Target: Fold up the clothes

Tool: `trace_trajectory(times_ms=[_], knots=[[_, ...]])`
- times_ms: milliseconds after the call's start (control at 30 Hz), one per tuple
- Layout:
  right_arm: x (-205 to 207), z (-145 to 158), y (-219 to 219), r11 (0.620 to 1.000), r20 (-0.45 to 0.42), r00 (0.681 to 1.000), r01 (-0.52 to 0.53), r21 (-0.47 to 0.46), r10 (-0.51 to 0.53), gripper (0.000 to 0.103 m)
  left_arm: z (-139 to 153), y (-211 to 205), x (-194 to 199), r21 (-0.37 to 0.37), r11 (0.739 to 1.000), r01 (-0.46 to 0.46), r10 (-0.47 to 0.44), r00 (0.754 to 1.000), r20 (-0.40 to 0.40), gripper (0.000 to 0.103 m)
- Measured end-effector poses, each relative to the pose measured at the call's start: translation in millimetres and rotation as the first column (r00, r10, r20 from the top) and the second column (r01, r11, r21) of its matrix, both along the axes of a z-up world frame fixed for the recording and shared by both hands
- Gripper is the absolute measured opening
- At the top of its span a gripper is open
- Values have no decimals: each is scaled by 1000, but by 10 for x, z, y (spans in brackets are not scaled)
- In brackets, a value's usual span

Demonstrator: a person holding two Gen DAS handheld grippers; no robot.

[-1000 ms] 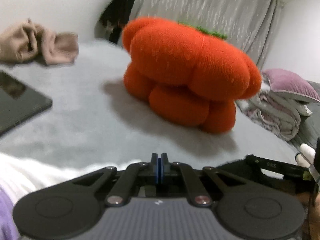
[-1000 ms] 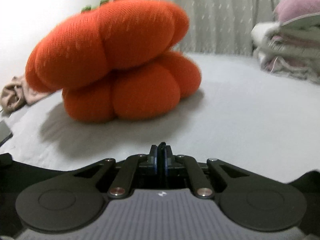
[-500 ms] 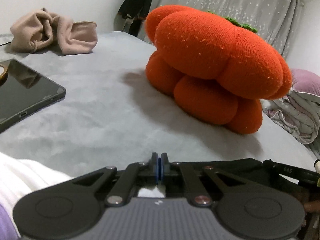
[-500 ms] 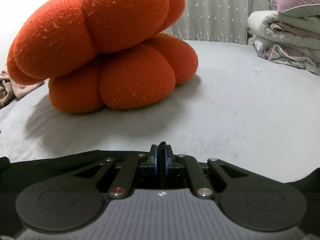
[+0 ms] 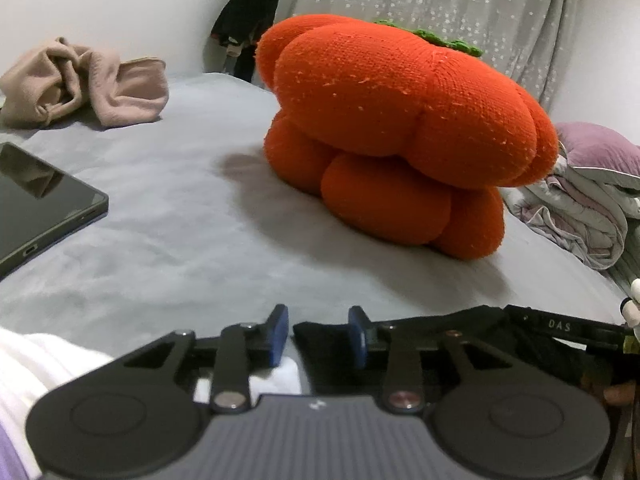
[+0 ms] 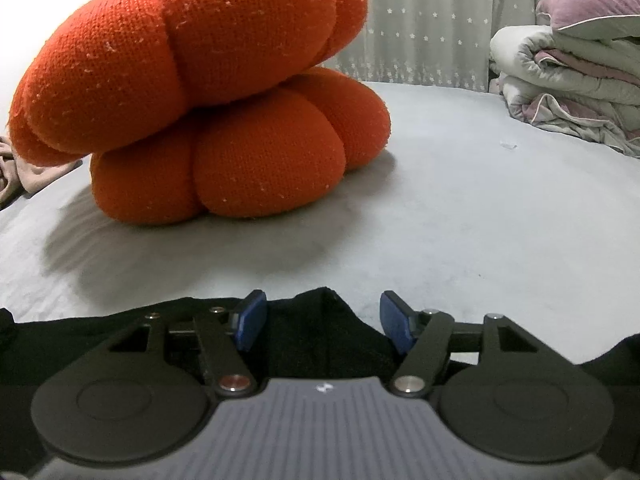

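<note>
A black garment (image 5: 492, 320) lies flat on the grey bed (image 5: 180, 240) right under both grippers. My left gripper (image 5: 318, 336) hovers low over the garment's left end; its jaws are opening, and the blue pads (image 5: 278, 336) stand apart with black cloth lying between them, unpressed. In the right wrist view the same black garment (image 6: 100, 320) spans the lower frame. My right gripper (image 6: 323, 320) is opening wider, and a small peak of black cloth rises between its pads without touching them.
A big orange pumpkin cushion (image 5: 400, 120) sits on the bed just ahead. A crumpled beige garment (image 5: 80, 84) and a dark tablet (image 5: 36, 208) lie to the left, white cloth (image 5: 40, 360) near left. Folded quilts (image 6: 560, 80) with a purple pillow (image 6: 592, 4) are stacked right.
Both grippers were shut a moment ago and now stand open over the black garment, the right one wider. The hands have hardly shifted.
</note>
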State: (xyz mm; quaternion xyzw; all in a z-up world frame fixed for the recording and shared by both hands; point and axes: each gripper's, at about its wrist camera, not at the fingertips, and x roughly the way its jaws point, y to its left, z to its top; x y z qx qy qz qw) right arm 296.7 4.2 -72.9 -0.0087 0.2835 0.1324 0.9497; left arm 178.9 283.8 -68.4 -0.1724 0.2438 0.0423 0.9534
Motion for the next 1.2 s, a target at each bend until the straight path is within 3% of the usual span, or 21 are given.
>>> trace_trajectory(times_ms=[100,333,600,700,967,1200], knots=[[-20,14,-4,1000,13,1000,24,-5,-24,68,-5,-3,2,-4,1000,8,-8,1000,0,40],[-198,129,-316,984,-19,994,110,141,-109,70,-14,-4,1,-21,999,31,-31,999,7,51],[-908,435,-882,971,-96,976,204,122,-193,70,-13,4,-38,-48,997,60,-59,998,33,70],[-1159,494,-1174,953,-135,961,261,157,-241,70,13,1,-66,-55,996,71,-68,997,45,77],[-1688,736,-1680,935,-132,945,319,157,-300,71,269,-206,-352,-56,998,16,-14,999,36,94],[-2066,855,-2102,925,-110,939,340,168,-325,75,555,-606,-577,-24,998,55,-56,998,-38,98]])
